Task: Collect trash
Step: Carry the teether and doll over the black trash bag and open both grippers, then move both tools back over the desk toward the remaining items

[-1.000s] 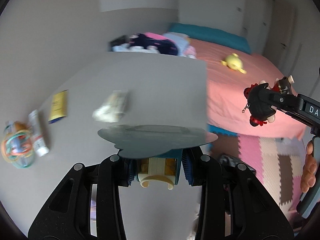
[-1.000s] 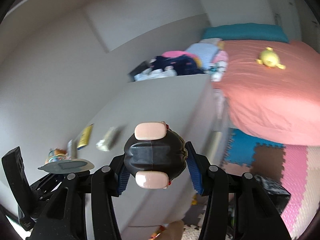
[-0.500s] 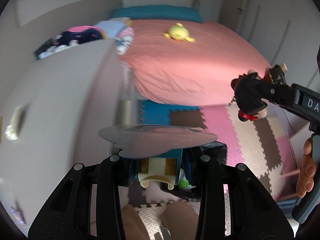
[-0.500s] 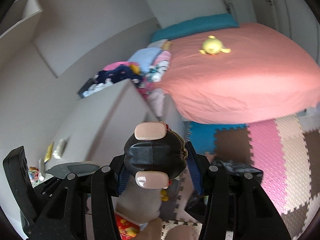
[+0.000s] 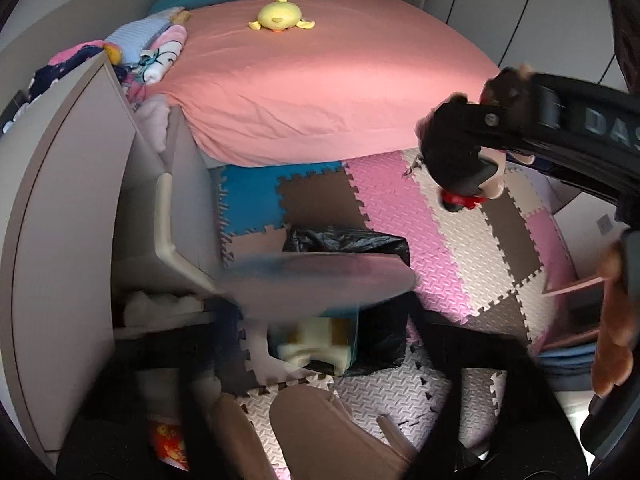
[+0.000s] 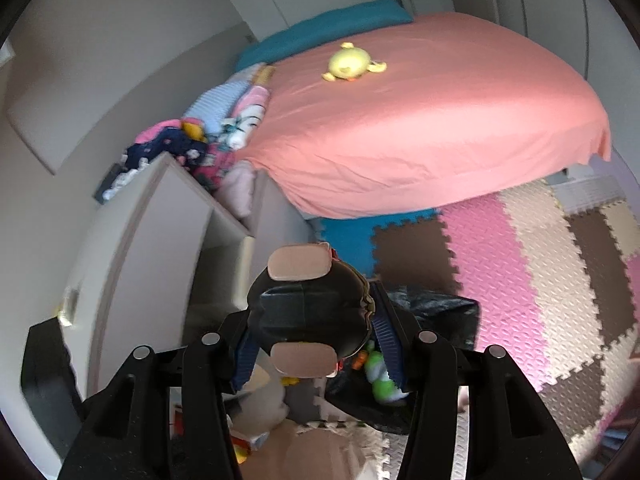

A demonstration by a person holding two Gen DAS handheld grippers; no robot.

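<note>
Trash bag [image 5: 348,240], black, open-mouthed, on foam floor mat [image 5: 460,248] beside bed [image 5: 320,80]; holds a green toy [image 6: 380,376] w/ other bits. Blister-pack toy [image 5: 316,336], blurred, w/ flat backing card, over bag mouth, between left gripper [image 5: 320,364] jaws; jaws opening, spread wide, pads clear of it. Black plush toy [image 6: 308,316] w/ beige feet between right gripper [image 6: 316,344] jaws, also above bag; jaws opening, blue pads [image 6: 386,340] apart from plush. Hand [image 5: 612,320] on right gripper handle. Grey table [image 5: 60,220] at left, edge near bag. Yellow plush [image 5: 280,16] on bed, well apart. Clothes pile [image 6: 192,148] behind table.
</note>
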